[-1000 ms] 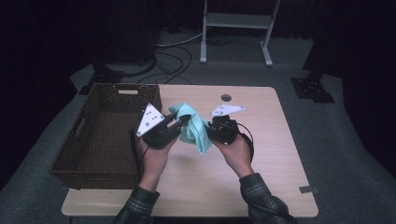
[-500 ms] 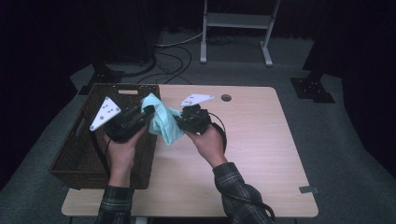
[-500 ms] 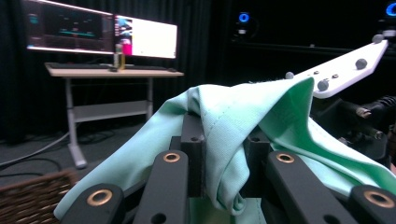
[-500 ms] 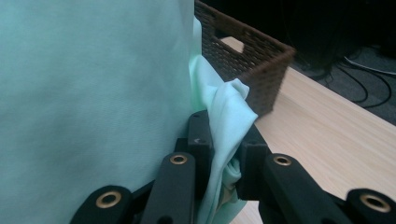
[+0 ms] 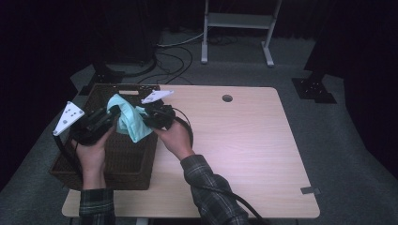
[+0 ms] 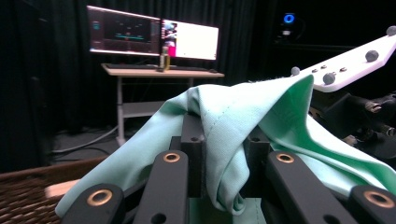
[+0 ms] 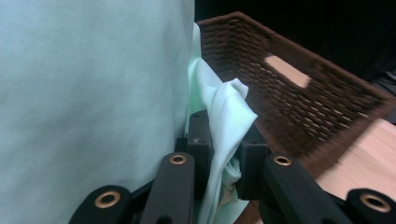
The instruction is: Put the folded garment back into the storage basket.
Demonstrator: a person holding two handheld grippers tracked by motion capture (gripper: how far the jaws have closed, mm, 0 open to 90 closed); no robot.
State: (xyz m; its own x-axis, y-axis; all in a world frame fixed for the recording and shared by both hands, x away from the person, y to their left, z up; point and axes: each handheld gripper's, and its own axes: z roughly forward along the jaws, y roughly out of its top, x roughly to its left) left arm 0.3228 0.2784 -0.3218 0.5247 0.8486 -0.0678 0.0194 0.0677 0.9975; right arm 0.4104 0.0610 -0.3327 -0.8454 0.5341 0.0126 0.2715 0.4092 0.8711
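Over the wicker basket at the bench's left end, I now have the mint-green cloth hanging between both tools. A second ago it was above the middle of the bench; both hands have carried it sideways since. My left hand-held gripper pinches one bunched fold, my right hand-held gripper another; each gripper view shows fabric clamped between the black jaws. I judge the carry nearly done: what remains is lowering the cloth into the basket and letting go, with its trailing end clear of the near rim.
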